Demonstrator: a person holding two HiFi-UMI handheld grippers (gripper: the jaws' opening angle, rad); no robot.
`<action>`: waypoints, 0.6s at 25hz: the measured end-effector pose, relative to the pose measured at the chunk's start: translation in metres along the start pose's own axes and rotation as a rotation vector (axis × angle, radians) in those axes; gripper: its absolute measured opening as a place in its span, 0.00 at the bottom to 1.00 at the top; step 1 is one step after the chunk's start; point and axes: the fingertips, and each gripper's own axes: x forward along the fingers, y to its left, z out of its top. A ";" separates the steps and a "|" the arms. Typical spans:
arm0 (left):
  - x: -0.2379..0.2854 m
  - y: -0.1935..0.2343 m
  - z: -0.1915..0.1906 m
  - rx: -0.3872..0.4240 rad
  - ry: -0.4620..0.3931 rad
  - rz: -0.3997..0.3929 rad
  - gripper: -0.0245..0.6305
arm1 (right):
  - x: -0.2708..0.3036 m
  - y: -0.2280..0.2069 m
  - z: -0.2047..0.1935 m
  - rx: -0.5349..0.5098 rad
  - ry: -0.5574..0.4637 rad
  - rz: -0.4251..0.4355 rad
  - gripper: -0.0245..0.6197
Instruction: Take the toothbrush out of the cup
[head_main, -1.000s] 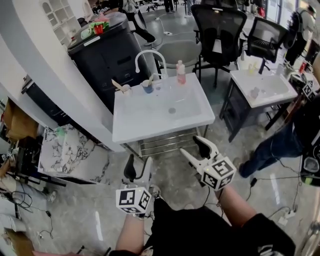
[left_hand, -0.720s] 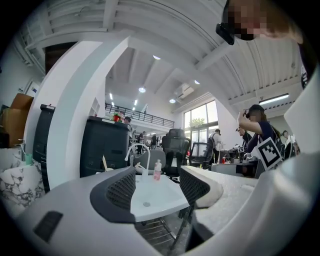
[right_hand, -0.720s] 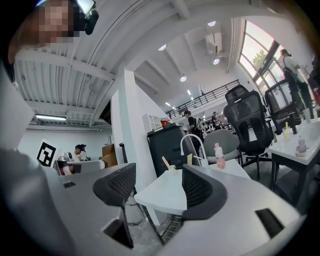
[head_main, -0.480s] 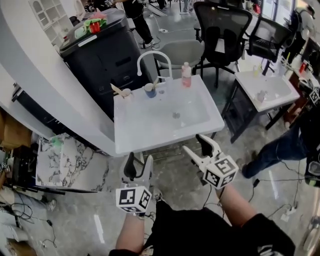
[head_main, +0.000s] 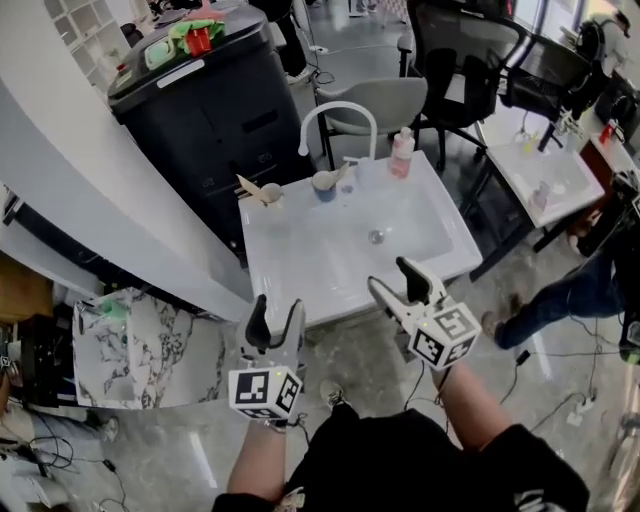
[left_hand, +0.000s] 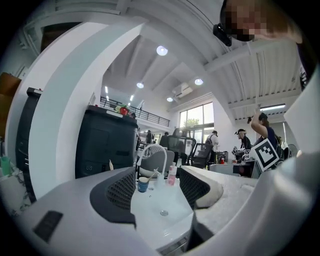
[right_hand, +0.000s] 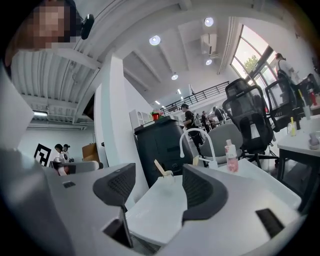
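Observation:
A white sink (head_main: 300, 262) stands ahead. At its back rim a blue cup (head_main: 324, 184) holds a toothbrush (head_main: 343, 172), and a white cup (head_main: 268, 192) to its left holds another toothbrush (head_main: 250, 184). My left gripper (head_main: 276, 318) is open and empty at the sink's front edge. My right gripper (head_main: 392, 277) is open and empty over the front right part. In the left gripper view the blue cup (left_hand: 143, 184) shows far off between the jaws. The right gripper view frames the white cup (right_hand: 167, 173) between its jaws.
A white faucet (head_main: 335, 115) and a pink bottle (head_main: 402, 153) stand at the sink's back. A black cabinet (head_main: 200, 110) is behind, office chairs (head_main: 470, 60) and a second sink table (head_main: 550, 175) at right. A person's legs (head_main: 560, 300) are at right, a marble slab (head_main: 140, 345) at left.
The sink has come closer in the head view. Both grippers have moved forward from the floor area to its front edge, still open and empty.

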 end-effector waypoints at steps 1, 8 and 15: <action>0.004 0.011 0.001 -0.002 0.002 -0.007 0.43 | 0.011 0.003 0.000 0.000 0.000 -0.008 0.48; 0.021 0.070 0.006 -0.011 0.007 -0.061 0.43 | 0.063 0.021 -0.003 0.001 -0.007 -0.063 0.48; 0.035 0.100 0.009 -0.024 0.007 -0.103 0.43 | 0.091 0.031 -0.001 -0.006 -0.008 -0.105 0.49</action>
